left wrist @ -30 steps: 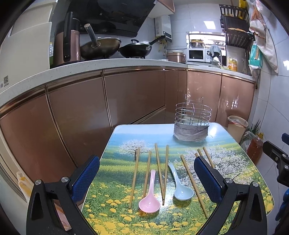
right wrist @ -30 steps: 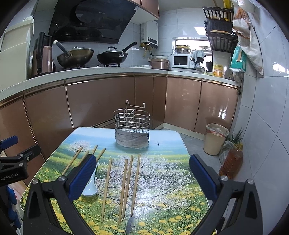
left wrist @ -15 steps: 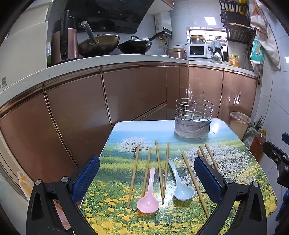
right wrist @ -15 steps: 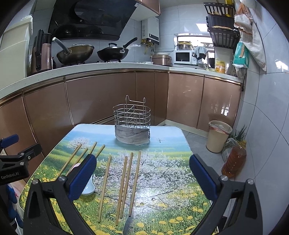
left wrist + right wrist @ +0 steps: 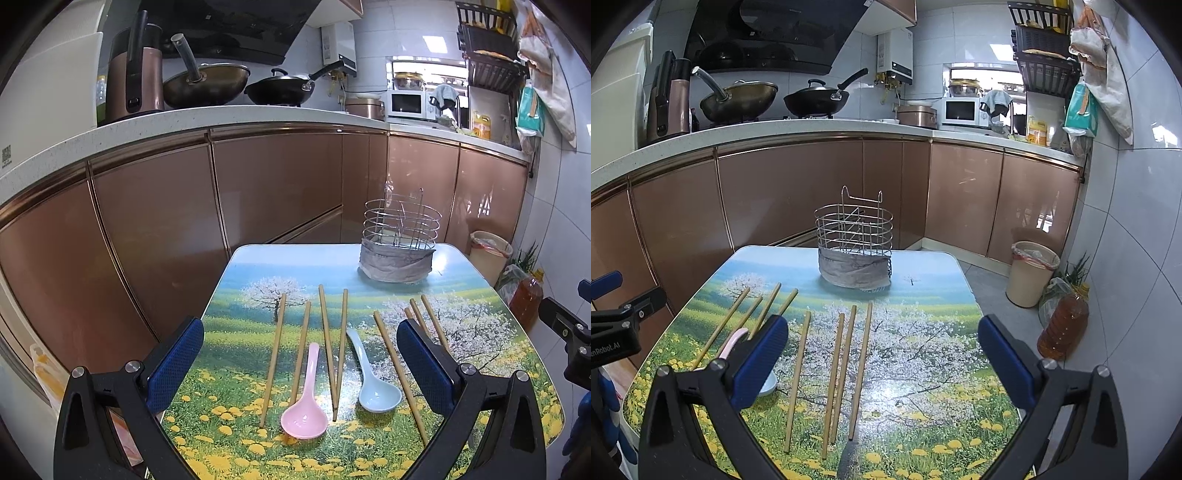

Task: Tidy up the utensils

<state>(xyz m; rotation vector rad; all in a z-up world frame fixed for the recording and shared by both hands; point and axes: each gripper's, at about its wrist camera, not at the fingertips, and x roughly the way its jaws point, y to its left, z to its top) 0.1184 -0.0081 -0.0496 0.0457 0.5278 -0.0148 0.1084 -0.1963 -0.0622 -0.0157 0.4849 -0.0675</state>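
Several wooden chopsticks lie in a row on the flower-print table. A pink spoon and a light blue spoon lie among them. A wire utensil holder wrapped in grey stands at the table's far end. My left gripper is open and empty above the near edge, over the spoons. My right gripper is open and empty above more chopsticks, with the holder straight ahead. The pink spoon is partly hidden behind its left finger.
Copper cabinets stand behind and left of the table. A bin and an oil bottle sit on the floor to the right. The right gripper's body shows at the left view's right edge.
Both grippers have risen and tilted a little, so the table and holder sit lower in both views. Nothing on the table has moved. Both stay open.
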